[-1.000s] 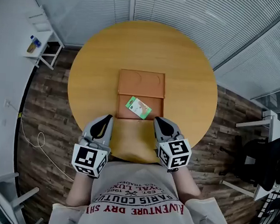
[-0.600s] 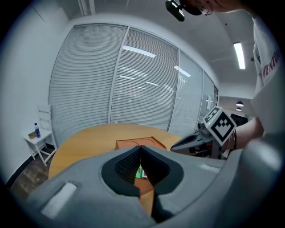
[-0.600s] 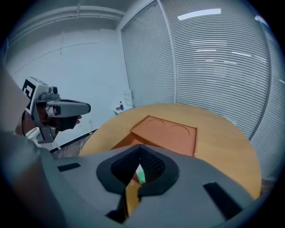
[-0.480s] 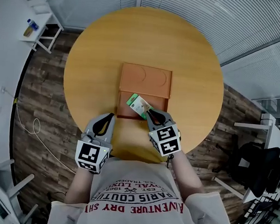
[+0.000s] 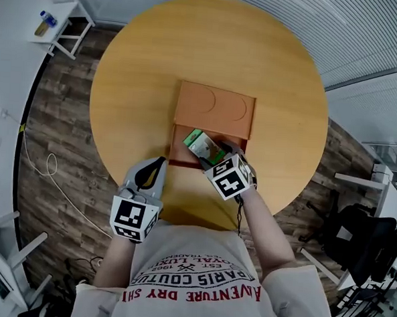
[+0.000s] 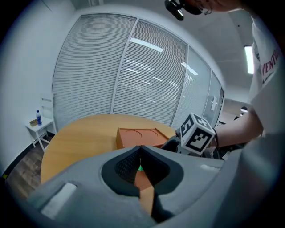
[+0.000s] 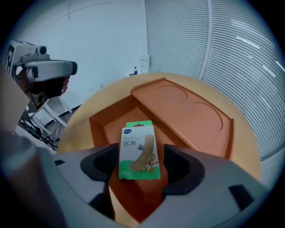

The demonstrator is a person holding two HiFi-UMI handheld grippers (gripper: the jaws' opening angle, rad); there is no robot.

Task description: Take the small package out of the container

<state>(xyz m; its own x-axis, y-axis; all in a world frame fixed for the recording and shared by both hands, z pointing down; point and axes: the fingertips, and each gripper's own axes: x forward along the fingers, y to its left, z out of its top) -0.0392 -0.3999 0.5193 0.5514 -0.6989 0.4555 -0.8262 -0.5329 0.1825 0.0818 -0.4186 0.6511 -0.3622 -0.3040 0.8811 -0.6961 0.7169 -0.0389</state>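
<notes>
A small green-and-white package [image 5: 202, 146] [image 7: 138, 151] lies in the open near compartment of the orange container [image 5: 215, 108] [image 7: 187, 111] on the round table. My right gripper [image 5: 215, 153] [image 7: 141, 156] reaches into that compartment, its jaws opening. The package sits between the pads, with a gap showing at the right pad. My left gripper [image 5: 156, 164] [image 6: 140, 149] hovers over the table's near edge, left of the container [image 6: 138, 136], shut with nothing in it. A green sliver of the package [image 6: 140, 168] peeks past its jaws.
The round wooden table [image 5: 143, 71] stands on a dark plank floor. A white side table with a bottle [image 5: 49, 21] is at the far left, a black chair [image 5: 361, 245] at the right. Blinds line the far wall.
My right gripper has moved forward and left from the table's near edge into the container, and its jaws have gone from shut to spread round the package. The left gripper has barely moved.
</notes>
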